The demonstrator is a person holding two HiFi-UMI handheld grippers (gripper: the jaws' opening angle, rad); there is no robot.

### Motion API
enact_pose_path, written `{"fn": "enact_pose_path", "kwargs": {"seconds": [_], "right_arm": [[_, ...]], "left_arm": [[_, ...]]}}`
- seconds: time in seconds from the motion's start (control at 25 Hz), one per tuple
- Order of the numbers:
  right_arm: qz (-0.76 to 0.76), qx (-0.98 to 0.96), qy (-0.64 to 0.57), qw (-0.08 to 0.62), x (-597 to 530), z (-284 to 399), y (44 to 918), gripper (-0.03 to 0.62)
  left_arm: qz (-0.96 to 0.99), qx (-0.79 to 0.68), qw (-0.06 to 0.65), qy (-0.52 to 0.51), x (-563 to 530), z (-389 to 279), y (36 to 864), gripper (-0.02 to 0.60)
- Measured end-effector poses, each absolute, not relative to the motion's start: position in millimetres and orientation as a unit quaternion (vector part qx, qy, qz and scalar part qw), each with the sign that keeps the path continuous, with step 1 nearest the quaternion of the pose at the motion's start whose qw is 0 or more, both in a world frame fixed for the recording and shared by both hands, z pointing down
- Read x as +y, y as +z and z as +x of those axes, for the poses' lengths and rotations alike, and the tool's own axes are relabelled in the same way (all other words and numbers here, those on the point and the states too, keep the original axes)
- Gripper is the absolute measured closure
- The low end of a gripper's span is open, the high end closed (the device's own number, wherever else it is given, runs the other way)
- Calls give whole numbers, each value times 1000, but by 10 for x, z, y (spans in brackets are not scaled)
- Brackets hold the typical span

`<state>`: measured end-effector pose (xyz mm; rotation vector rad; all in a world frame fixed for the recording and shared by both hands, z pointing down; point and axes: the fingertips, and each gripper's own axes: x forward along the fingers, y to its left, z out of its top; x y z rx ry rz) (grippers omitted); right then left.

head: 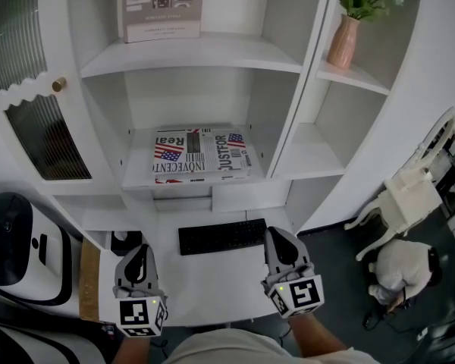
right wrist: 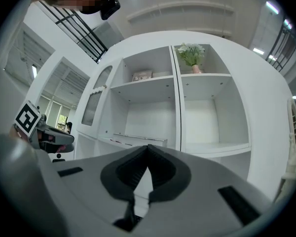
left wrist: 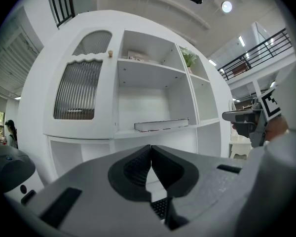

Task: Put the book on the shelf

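Jaws of the left gripper (left wrist: pixel 150 154) and right gripper (right wrist: pixel 147 152) are pressed together, holding nothing. The book (head: pixel 201 156) lies flat by the front edge of the middle shelf (head: pixel 139 170) (seemingly already placed). It looks stiff, hefty and glossy, so pinch its front edge.

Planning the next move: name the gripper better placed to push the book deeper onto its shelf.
Right, narrowly. Both are shut and empty, but the right gripper sits further forward over the desk, nearer the book than the left gripper.
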<state>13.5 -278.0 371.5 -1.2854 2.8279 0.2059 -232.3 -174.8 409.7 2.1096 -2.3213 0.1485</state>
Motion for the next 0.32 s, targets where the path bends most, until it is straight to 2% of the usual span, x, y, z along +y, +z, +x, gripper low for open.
{"fn": "enact_pose_path", "kwargs": {"seconds": [0.32], "right_arm": [[-414,908,69,11,-2761,132,3713,592]], "left_arm": [[672,-739,0,47,-1732,-2329,4099,577]]}}
